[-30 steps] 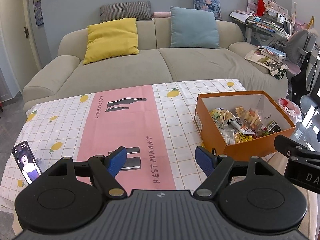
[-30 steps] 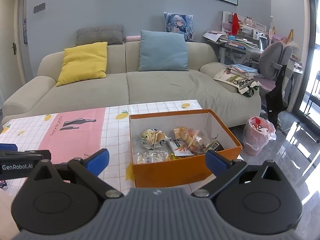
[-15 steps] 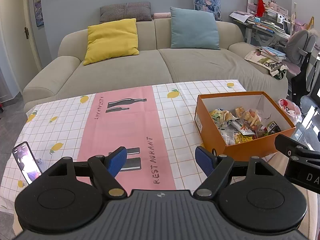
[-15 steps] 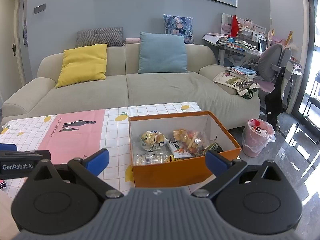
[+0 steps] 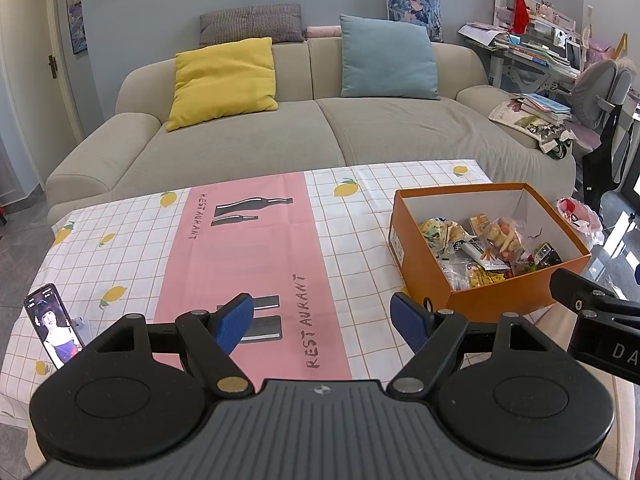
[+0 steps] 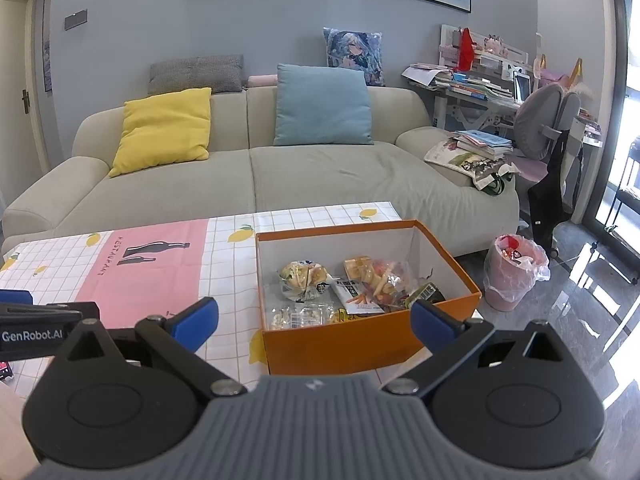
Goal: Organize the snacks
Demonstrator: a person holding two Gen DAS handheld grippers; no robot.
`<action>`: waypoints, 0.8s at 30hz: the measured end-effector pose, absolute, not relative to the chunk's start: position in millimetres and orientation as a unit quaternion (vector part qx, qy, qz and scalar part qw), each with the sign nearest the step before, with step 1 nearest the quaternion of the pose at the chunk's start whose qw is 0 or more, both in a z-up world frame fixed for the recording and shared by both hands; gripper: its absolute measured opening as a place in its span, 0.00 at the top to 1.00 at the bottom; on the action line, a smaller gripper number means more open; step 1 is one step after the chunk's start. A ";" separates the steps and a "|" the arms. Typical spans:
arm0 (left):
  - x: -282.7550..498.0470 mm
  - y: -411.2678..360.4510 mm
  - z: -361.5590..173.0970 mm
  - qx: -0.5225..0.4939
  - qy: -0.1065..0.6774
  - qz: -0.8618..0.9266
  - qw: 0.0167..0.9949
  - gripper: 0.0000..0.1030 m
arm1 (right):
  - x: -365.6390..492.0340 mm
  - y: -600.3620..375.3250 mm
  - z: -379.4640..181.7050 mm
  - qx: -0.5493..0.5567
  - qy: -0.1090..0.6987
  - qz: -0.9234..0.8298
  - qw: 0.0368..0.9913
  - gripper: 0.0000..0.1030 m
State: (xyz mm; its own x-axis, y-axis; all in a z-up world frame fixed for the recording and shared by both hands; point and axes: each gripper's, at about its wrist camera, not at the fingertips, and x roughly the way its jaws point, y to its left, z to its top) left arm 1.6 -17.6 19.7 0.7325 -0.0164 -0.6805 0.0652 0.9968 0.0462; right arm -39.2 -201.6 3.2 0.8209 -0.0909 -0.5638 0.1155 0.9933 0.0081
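Note:
An open orange box (image 5: 424, 276) (image 6: 344, 346) sits at the right end of the table and holds several snack packets (image 5: 478, 248) (image 6: 352, 286). My left gripper (image 5: 322, 322) is open and empty above the pink stripe of the tablecloth, left of the box. My right gripper (image 6: 314, 320) is open and empty, held in front of the box's near wall. Part of the right gripper's body (image 5: 596, 320) shows in the left wrist view, and part of the left gripper's body (image 6: 36, 330) shows in the right wrist view.
A checked tablecloth with lemons and a pink stripe (image 5: 248, 248) covers the table. A phone (image 5: 52, 324) stands propped at the table's left front. A beige sofa (image 5: 320, 128) lies behind. A pink bin (image 6: 514, 276) stands on the floor to the right.
Both views have drawn back and risen slightly, so the box sits a little lower in the frames. The picture on the phone changed. Both grippers stay open.

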 end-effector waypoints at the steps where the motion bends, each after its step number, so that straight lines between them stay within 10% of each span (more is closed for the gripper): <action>1: 1.7 -17.8 19.7 0.033 0.365 -0.021 0.930 0.12 | -39.3 -201.3 3.3 0.021 0.294 -0.055 0.954 0.03; 24: 1.6 -18.7 19.6 0.033 0.365 -0.021 0.930 0.12 | -36.2 -197.3 -0.2 0.026 0.300 -0.060 0.952 0.03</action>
